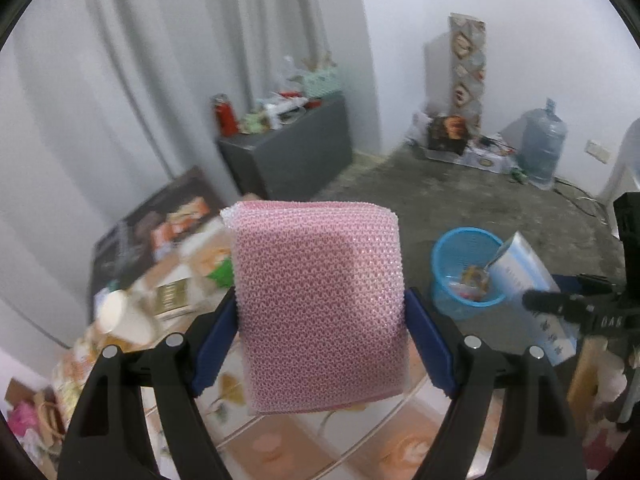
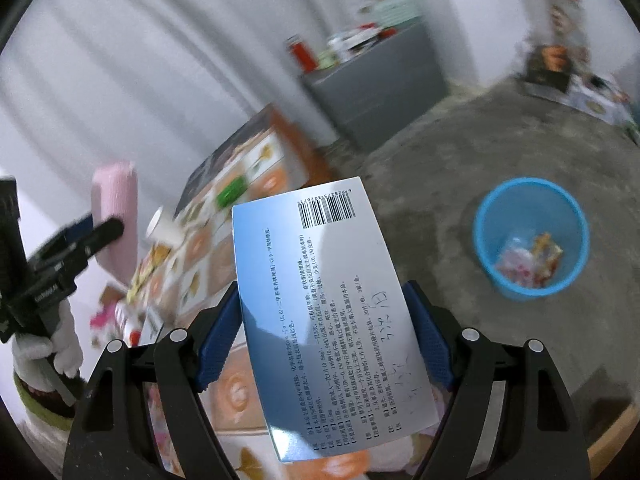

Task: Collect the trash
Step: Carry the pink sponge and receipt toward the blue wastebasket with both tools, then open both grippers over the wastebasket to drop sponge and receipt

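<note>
Two pieces of trash are held aloft, apparently bound for the blue bin (image 1: 466, 272) on the concrete floor. The left gripper (image 1: 320, 336) pinches a pink mesh sponge (image 1: 318, 304) by its side edges, jaws set wide to span it. The right gripper (image 2: 326, 336) clamps a flat printed medicine box (image 2: 328, 312) the same way, above the cluttered tabletop (image 2: 240, 396). The bin, already holding wrappers, stands well apart to the right.
</note>
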`<state>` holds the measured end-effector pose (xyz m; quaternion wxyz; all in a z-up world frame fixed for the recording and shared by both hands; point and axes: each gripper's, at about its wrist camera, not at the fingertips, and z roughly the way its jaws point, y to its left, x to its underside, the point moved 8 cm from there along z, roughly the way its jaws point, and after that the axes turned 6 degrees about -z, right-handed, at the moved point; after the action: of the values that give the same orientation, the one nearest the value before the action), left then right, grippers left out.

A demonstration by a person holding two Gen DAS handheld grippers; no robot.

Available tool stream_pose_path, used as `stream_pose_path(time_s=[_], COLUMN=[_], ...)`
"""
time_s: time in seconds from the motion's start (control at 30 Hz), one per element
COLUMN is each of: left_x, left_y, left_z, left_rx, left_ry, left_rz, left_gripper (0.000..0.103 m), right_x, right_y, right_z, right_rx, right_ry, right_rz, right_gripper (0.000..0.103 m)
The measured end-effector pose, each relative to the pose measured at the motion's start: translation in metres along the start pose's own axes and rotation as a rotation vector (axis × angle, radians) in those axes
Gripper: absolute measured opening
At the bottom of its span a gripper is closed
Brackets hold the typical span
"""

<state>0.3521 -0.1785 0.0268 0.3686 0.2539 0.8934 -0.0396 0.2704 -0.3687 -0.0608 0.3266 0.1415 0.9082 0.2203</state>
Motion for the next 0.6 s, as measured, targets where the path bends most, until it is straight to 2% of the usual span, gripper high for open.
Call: stream_pose_path(time_s=[0.1,0.3,0.4,0.6], left_x=[-0.017,-0.041,-0.044,-0.048], left_y=[-0.028,-0.112,-0.151,-0.214], left_z=[0.024,0.082,0.117,0.183], left_rx=[0.079,0.252,0.310,0.392], left_ry=[0.034,0.127,0.188,0.280], left_rz=[0.016,0.071,0.094,0.115], left_gripper=[0.079,0.079,0.079,0.079], right_x=[-0.005,-0.008,-0.011,-0.019], right_y=[-0.041,-0.118,-0.151,-0.205], right_z=[-0.016,-0.029,-0.021,0.019], right_rx=[0.042,0.101,0.105,0.120], right_ry=[-0.036,-0.078,-0.081,-0.034], right_rz=[0.102,0.299,0.381,0.489], right_gripper=[0.074,0.074,0.074,0.074])
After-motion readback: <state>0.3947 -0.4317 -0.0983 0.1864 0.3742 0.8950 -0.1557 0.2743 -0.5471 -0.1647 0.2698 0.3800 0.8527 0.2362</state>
